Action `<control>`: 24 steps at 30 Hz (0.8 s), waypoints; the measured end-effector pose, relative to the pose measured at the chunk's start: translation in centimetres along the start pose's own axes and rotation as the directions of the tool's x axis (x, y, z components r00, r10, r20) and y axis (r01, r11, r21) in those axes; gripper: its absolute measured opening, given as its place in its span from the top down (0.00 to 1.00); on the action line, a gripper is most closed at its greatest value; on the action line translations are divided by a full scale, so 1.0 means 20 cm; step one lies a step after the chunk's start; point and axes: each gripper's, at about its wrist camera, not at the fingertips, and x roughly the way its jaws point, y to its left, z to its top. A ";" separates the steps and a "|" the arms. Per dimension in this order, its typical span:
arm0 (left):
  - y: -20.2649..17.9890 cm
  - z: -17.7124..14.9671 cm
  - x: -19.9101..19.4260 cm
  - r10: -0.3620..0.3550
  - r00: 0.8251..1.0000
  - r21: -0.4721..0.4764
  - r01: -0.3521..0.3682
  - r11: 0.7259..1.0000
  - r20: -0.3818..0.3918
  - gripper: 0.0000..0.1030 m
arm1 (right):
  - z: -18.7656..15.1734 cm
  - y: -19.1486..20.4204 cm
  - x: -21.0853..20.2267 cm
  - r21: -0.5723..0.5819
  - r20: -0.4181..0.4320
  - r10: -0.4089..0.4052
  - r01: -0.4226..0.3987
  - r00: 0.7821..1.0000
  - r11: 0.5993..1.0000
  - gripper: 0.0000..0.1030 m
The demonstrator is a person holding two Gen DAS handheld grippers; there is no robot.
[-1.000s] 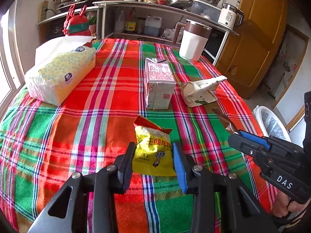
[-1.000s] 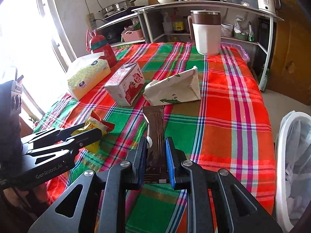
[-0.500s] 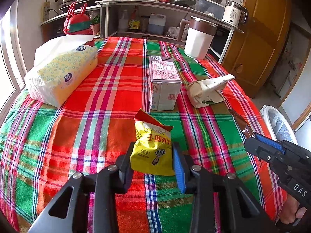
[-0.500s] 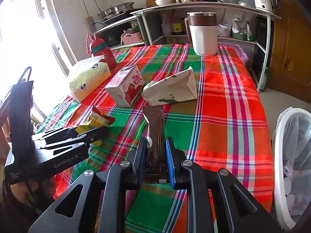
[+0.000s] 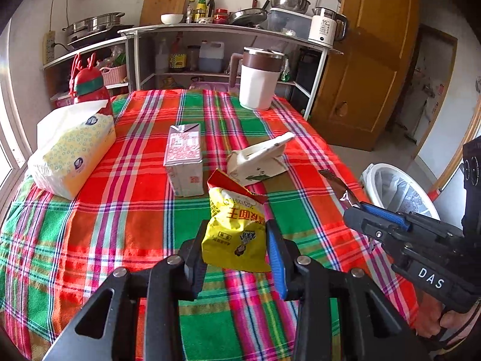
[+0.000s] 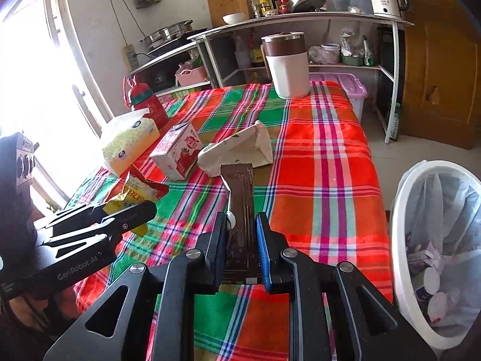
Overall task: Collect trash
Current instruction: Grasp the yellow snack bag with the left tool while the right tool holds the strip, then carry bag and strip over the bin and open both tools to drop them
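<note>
My left gripper (image 5: 237, 246) is shut on a yellow snack bag (image 5: 237, 225) and holds it above the plaid table; it also shows in the right wrist view (image 6: 135, 198). My right gripper (image 6: 240, 237) is shut on a dark brown wrapper (image 6: 240, 198), lifted off the cloth; the wrapper also shows in the left wrist view (image 5: 336, 186). A pink milk carton (image 5: 183, 159) and a crumpled white paper carton (image 5: 258, 162) lie on the table's middle. A white trash bin (image 6: 433, 240) with a liner stands on the floor at the right.
A tissue pack (image 5: 72, 153) and a red bottle (image 5: 88, 90) sit at the table's left. A white jug (image 5: 258, 81) stands at the far edge. Kitchen shelves (image 5: 225, 36) and a wooden door (image 5: 369, 60) are behind. The bin holds several discarded items.
My left gripper has closed on the yellow snack bag and lifted it off the table. My right gripper has risen with the brown wrapper, and the bin is closer in view.
</note>
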 end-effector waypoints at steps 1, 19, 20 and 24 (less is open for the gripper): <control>-0.03 0.01 -0.01 -0.008 1.000 0.009 0.008 1.000 0.004 0.64 | 0.00 -0.01 -0.01 0.002 0.006 -0.010 0.010 1.000 1.000 0.80; -0.56 0.10 0.04 -0.139 0.990 0.180 0.138 0.974 -0.005 0.64 | -0.03 -0.43 -0.34 0.141 0.084 -0.160 0.147 0.984 0.979 0.80; -0.60 0.10 0.04 -0.148 0.989 0.190 0.147 0.971 -0.008 0.64 | -0.04 -0.46 -0.36 0.148 0.085 -0.174 0.160 0.981 0.976 0.80; -0.75 0.11 0.07 -0.180 0.983 0.229 0.181 0.957 -0.025 0.64 | -0.07 -0.57 -0.43 0.177 0.088 -0.212 0.194 0.973 0.965 0.80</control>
